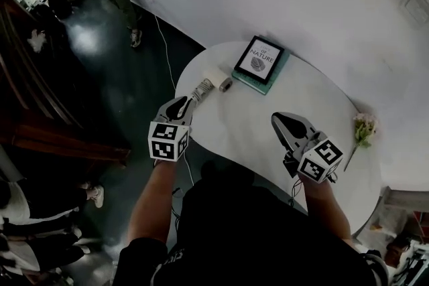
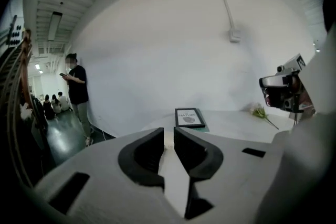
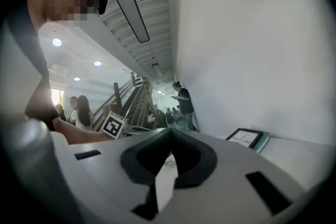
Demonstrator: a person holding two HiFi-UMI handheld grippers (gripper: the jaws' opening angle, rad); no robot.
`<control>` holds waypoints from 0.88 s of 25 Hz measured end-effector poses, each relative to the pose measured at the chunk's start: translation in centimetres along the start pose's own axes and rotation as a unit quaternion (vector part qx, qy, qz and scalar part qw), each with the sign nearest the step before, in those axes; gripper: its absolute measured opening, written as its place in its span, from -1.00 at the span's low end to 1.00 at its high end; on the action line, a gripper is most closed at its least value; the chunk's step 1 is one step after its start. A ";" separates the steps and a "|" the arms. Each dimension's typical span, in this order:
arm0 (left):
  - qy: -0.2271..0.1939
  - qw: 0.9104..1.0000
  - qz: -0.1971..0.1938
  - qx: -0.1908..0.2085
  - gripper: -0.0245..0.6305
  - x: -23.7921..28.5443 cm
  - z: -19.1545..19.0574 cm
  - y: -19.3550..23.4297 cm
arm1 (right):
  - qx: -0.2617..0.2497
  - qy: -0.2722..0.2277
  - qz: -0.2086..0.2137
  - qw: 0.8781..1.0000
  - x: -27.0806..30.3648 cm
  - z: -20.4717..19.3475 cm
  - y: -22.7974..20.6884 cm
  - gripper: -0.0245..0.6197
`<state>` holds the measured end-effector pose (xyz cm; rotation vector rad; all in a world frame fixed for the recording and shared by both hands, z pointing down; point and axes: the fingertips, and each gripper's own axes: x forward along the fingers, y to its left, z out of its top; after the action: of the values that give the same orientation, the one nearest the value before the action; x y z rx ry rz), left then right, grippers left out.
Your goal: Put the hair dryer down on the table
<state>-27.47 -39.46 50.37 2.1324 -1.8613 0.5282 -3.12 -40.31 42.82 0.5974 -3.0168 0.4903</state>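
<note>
Your left tongs (image 1: 183,104) stand narrow, seemingly pinching the handle end of the cream plastic hair dryer (image 1: 213,84), which lies near the left edge of the round white bench (image 1: 248,124). Your right tongs (image 1: 284,124) are closed and empty. Check the dryer rests well clear of the edge before you let go.

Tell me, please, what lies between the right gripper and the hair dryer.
Bare tabletop only, between right gripper and hair dryer, in the head view.
</note>
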 end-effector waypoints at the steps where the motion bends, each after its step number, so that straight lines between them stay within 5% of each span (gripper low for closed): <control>1: -0.007 1.000 0.002 -0.011 -0.73 -0.8 0.2 0.2 | -0.002 -0.002 0.003 1.000 0.3 0.1 0.3 -0.90; 7: -0.054 0.997 0.013 -0.057 -0.85 -5.0 1.4 1.9 | -0.016 -0.005 0.018 1.000 2.0 0.9 2.6 -0.90; 22: -0.139 0.988 -0.024 -0.068 -0.91 -16.1 1.7 8.0 | -0.065 -0.015 0.018 0.998 8.7 2.7 13.9 -0.91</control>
<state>-37.00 -26.93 41.48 2.2444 -1.9164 0.0917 -16.35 -32.16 36.82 0.5478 -3.0628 0.2863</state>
